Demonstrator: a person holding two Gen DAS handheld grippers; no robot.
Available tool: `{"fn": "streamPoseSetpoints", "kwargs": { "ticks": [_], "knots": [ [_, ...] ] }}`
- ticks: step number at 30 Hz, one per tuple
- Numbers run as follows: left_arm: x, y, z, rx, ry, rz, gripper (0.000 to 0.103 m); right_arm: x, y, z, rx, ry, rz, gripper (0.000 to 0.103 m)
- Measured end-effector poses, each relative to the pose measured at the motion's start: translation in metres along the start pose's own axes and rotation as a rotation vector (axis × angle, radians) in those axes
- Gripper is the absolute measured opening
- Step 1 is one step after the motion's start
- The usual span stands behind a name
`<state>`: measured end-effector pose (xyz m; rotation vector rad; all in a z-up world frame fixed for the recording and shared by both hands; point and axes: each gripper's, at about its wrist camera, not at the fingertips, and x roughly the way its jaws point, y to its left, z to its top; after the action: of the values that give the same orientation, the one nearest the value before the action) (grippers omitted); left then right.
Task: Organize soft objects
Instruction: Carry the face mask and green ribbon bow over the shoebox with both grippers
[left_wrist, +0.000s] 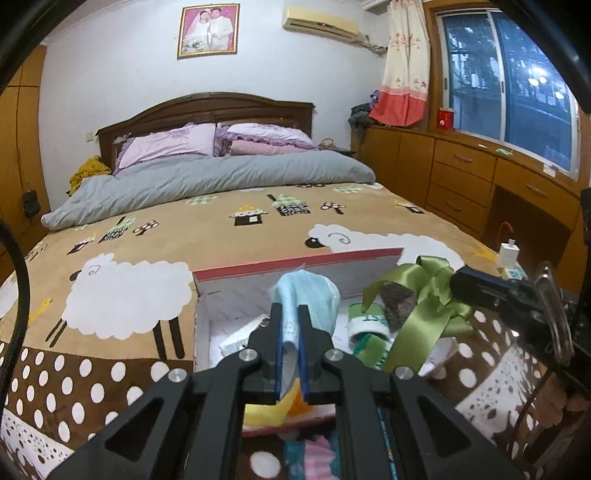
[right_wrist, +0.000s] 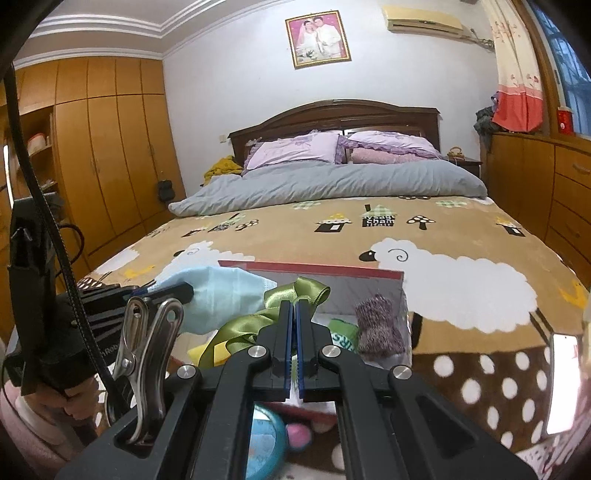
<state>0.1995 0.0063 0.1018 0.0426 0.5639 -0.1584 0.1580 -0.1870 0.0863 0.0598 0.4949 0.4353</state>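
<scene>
My left tongs (left_wrist: 291, 314) pinch the blue mask (left_wrist: 308, 295); my right tongs (right_wrist: 295, 308) pinch the green ribbon (right_wrist: 280, 295); both hang over the box (left_wrist: 295, 264), where socks (right_wrist: 378, 325) already lie; some items remain outside.

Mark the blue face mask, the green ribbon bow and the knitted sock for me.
blue face mask (left_wrist: 317, 295), left wrist view, on its pleated body above the jaws.
green ribbon bow (right_wrist: 295, 291), right wrist view, on the top loop.
knitted sock (right_wrist: 376, 325), right wrist view, mid-sock.
</scene>
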Motion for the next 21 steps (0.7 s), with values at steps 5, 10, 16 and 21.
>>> {"fn": "streamPoseSetpoints", "kwargs": {
  "ticks": [5, 10, 16, 21],
  "knots": [
    [0.021, 0.012, 0.001, -0.022, 0.016, 0.021, 0.007, 0.023, -0.001, 0.002, -0.011, 0.015, -0.001, 0.003],
    [0.044, 0.022, -0.001, -0.050, 0.040, 0.038, 0.007, 0.048, -0.004, 0.001, -0.011, 0.030, -0.006, 0.003],
    [0.073, 0.030, -0.013, -0.066, 0.089, 0.063, 0.007, 0.080, -0.006, -0.005, -0.033, 0.061, -0.035, 0.003],
    [0.087, 0.035, -0.020, -0.084, 0.121, 0.071, 0.007, 0.103, -0.014, -0.015, -0.033, 0.111, -0.056, 0.003]
  ]
}}
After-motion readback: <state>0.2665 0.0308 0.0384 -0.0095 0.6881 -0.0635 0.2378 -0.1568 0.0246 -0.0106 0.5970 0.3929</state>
